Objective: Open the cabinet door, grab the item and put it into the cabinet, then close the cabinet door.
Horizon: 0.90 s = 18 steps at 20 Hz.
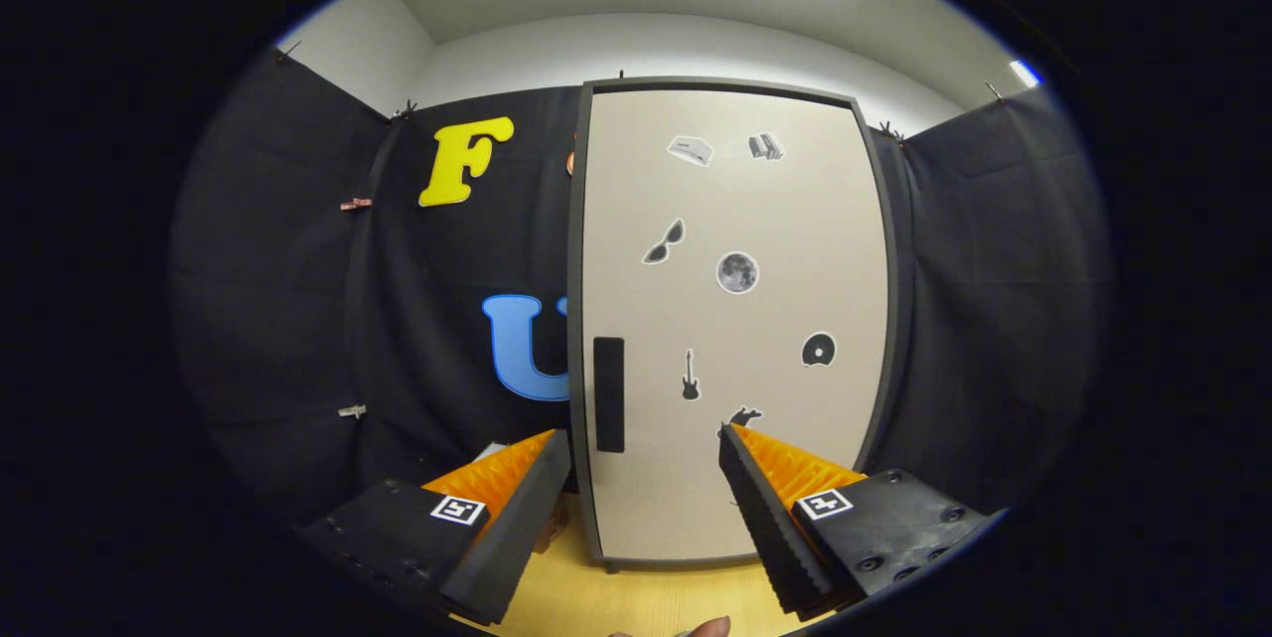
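Initially, I held gripper (644,443) fingers wide, empty, before shut cabinet door (735,319); stiff panel judged light-swinging, best hooked at dark recessed handle (608,395).

A light wooden tabletop (636,597) is carrying the cabinet (730,319), which is standing upright on it with its door shut; the gripper (644,448) is hovering above, fingers spread apart, holding nothing

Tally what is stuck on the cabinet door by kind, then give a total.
On the closed beige cabinet door, beyond the open gripper:
Black rectangular handle: 1
Dark silhouette stickers (sunglasses, guitar, disc, animal): 4
Grey round moon sticker: 1
Pale stickers near the top: 2
Total: 8
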{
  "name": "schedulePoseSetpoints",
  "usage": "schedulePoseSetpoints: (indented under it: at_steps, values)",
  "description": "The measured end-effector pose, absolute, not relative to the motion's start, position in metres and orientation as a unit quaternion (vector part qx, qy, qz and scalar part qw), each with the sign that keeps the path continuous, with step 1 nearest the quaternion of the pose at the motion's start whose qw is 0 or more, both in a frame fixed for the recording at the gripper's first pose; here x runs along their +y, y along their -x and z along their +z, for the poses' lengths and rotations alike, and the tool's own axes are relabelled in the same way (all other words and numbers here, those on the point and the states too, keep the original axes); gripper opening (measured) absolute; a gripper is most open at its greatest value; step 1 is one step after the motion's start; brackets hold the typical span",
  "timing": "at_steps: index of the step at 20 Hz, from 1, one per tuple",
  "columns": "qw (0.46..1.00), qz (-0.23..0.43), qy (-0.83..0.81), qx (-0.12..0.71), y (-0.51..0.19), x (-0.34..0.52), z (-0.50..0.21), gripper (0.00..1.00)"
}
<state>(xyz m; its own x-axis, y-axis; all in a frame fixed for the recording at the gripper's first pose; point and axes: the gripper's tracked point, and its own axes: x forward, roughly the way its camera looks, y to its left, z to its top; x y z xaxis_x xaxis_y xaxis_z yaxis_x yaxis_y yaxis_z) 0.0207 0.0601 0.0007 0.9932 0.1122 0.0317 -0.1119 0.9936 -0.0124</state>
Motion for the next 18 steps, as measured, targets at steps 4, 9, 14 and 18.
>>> schedulePoseSetpoints:
  at_steps: [4,9,14,18]
  values:
    - [0.999,0.051,0.002,-0.015,-0.058,0.072,-0.003,0.97]
    - [0.998,0.054,0.013,-0.001,-0.112,0.089,-0.023,0.97]
    - [0.999,0.052,0.012,-0.006,-0.154,0.102,-0.037,0.97]
    - [0.999,0.035,0.007,-0.006,-0.179,0.102,-0.043,0.77]
